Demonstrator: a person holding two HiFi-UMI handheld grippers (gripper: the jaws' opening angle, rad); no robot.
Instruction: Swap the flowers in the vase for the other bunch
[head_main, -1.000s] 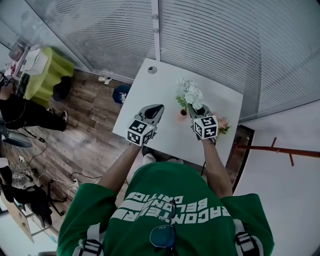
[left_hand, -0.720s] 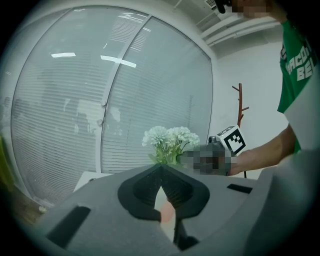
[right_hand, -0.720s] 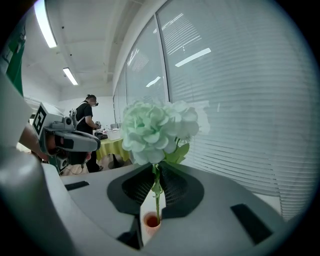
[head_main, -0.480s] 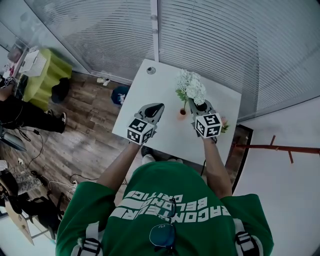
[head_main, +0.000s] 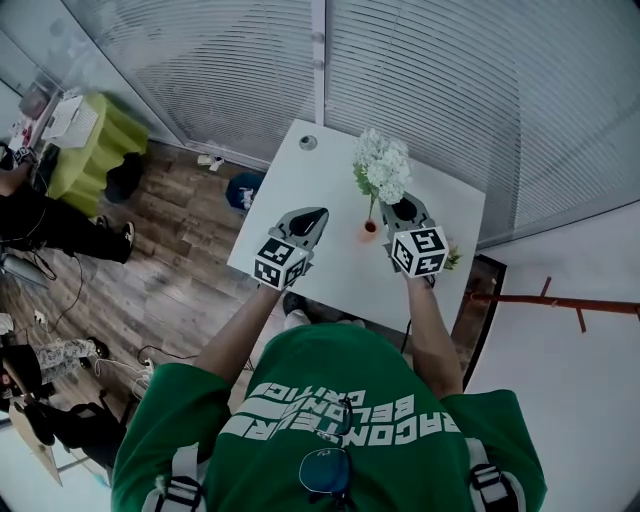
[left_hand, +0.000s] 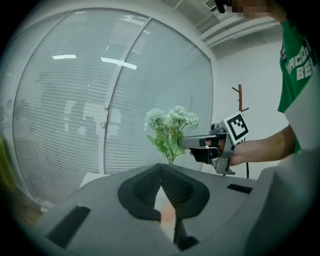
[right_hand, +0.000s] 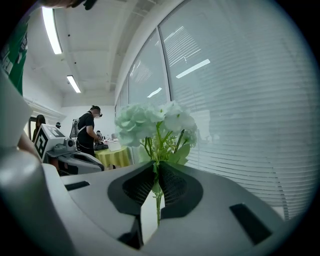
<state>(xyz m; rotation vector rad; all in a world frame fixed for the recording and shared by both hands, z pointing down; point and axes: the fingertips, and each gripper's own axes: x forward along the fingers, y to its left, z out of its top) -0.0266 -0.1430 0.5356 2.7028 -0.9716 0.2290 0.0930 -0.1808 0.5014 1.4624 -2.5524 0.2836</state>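
The right hand-held gripper (head_main: 401, 211) is closing its jaws tight on the green stems (right_hand: 157, 200) of the white flowers (head_main: 381, 166). It pinches them just under the leaves. The blooms stand upright above the jaws, and a thin length of stem hangs below them. Seen from the head, that stem runs down toward the small orange vase (head_main: 370, 227), which stands in the middle of the white desk (head_main: 300, 190). Whether the stem ends are clear of the vase mouth I cannot tell.

The left hand-held gripper (head_main: 308, 216) is held over the left part of the desk, apart from the vase and pointing toward the far side. Its jaw tips are pressed together with nothing between them.

The pink bunch (head_main: 450, 256) lies on the desk near its right edge, just beside the right hand-held gripper and partly hidden by it.
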